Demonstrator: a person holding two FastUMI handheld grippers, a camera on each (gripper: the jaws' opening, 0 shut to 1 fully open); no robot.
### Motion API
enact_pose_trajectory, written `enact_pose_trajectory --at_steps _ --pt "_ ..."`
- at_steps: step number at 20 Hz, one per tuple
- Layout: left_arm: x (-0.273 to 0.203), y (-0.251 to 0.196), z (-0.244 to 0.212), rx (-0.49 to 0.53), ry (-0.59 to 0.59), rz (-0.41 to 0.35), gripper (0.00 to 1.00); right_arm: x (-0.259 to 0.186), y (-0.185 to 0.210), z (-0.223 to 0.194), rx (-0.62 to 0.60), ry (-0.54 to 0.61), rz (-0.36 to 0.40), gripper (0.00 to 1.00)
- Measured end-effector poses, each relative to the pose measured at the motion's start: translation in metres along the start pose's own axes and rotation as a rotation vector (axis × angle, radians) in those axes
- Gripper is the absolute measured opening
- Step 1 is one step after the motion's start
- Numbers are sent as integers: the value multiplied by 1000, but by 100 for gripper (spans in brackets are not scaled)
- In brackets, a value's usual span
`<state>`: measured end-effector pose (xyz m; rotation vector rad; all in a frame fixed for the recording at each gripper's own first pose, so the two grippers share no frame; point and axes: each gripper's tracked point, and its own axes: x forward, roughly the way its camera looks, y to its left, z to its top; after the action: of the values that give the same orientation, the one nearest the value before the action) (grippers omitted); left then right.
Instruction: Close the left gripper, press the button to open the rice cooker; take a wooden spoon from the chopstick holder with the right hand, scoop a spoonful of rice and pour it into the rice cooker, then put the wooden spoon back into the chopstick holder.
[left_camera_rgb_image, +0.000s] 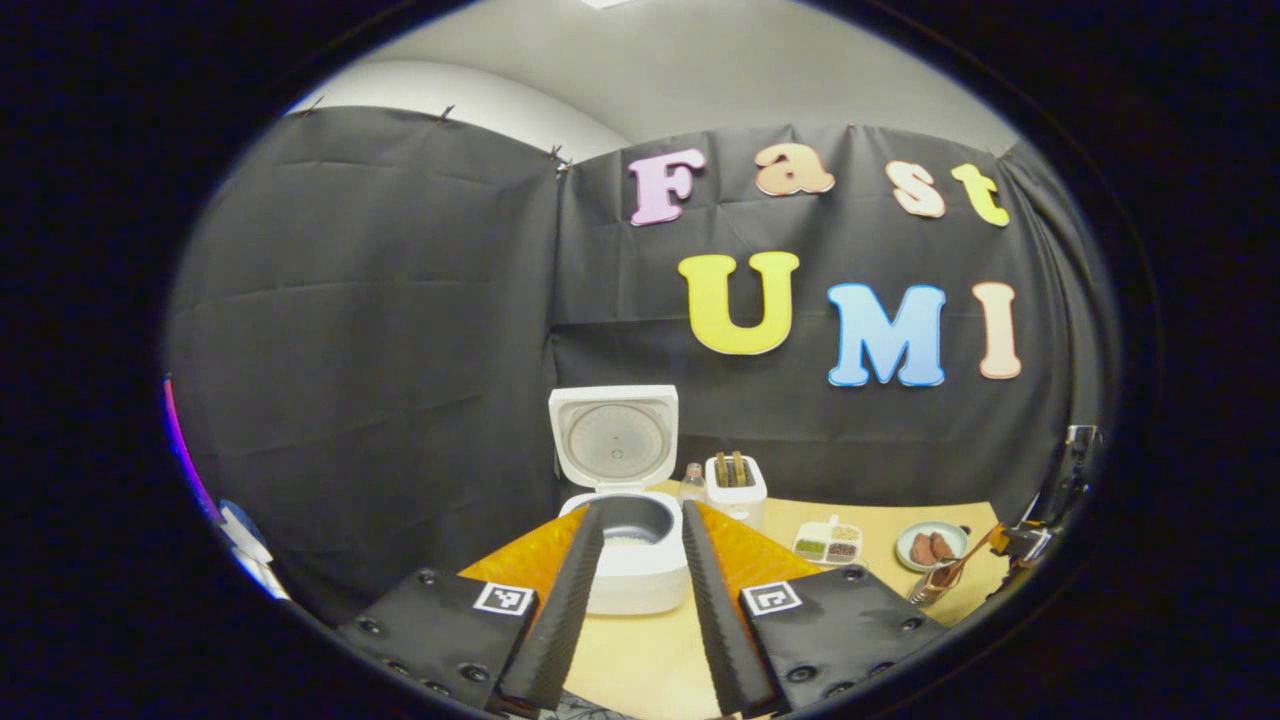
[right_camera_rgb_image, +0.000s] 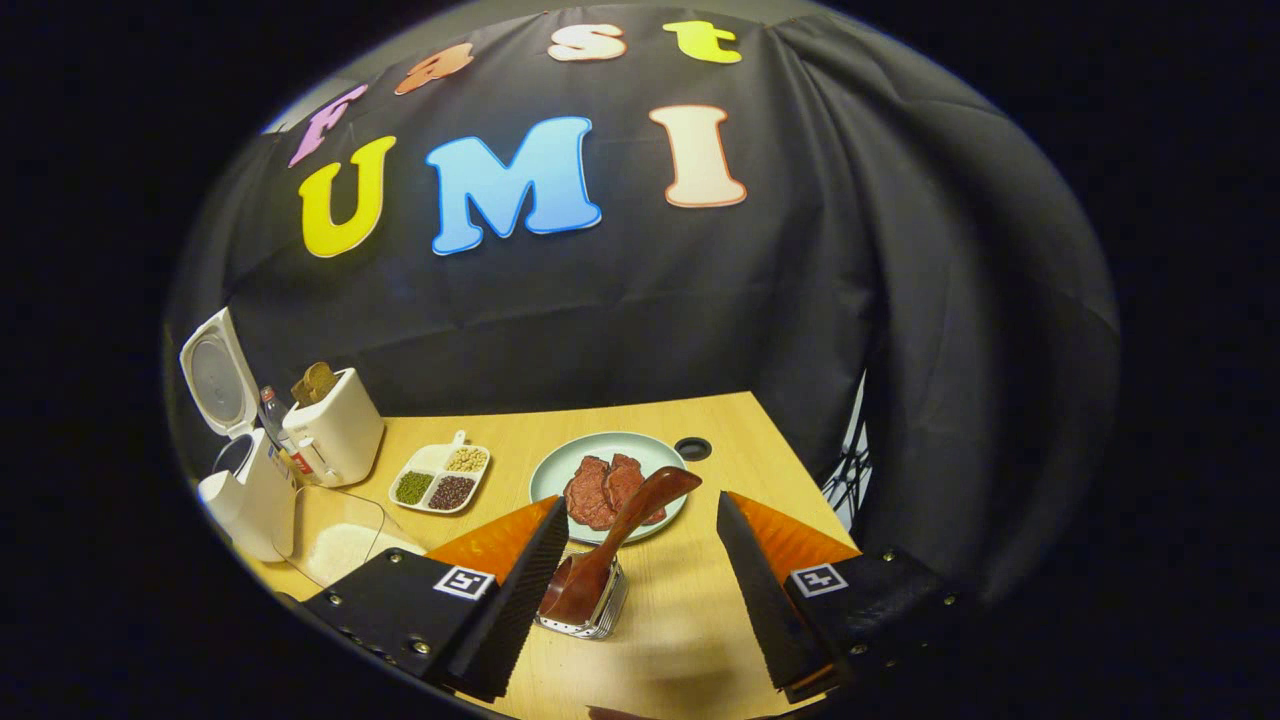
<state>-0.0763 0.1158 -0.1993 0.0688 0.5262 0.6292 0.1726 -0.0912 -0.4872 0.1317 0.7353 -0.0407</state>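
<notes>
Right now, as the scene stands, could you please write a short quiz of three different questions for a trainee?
1. True or false: the rice cooker has its lid up.
2. Multiple choice: where is the wooden spoon? A) in the chopstick holder B) on the plate of meat C) gripped by the right tongs
3. Short answer: what stands just beside the rice cooker, on the side toward the divided dish?

Key: 1. True; the lid stands upright and the inner pot shows. 2. A; the right tongs are open, apart from the spoon. 3. A white toaster with bread in it, and a small bottle.
</notes>
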Motion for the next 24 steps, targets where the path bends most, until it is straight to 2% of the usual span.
enact_pose_trajectory --at_steps 2,4,5,6,7,8,9,10,11,12,14,18,22,24 --pt "-6 -12 -4 27 20 -17 64 22 3 -15 54 33 18 89" --pt "-10 -17 -12 18 43 -20 68 41 15 -21 123 69 69 89" --pt "-12 -18 -14 7 52 -21 70 52 17 -30 151 87 74 85" --pt "-15 -19 -21 -2 64 -22 72 61 18 -32 185 100 83 72" --pt "-14 -18 -25 -3 76 -15 74 67 21 -33 225 114 87 71" --pt "-15 -13 -28 -10 81 -11 75 76 22 -35 269 125 75 64" --pt "-17 -11 -28 -17 83 -6 75 75 20 -33 315 126 80 50" --pt "-18 -6 -27 -22 81 0 75 76 27 -27 361 135 119 27" --pt "-20 -2 -26 -24 83 7 75 73 32 -28 397 143 147 27" --pt "-24 2 -28 -21 83 15 75 70 28 -30 409 161 117 29" --pt "-34 12 -25 -12 72 29 75 70 30 -34 440 175 144 15" --pt "-52 23 -23 -24 51 29 75 44 30 -14 425 139 159 15" --pt "-65 36 -16 -59 12 4 72 -5 36 9 350 83 175 15" --pt "-72 46 -11 -82 -17 -19 76 -41 40 25 311 50 183 15"
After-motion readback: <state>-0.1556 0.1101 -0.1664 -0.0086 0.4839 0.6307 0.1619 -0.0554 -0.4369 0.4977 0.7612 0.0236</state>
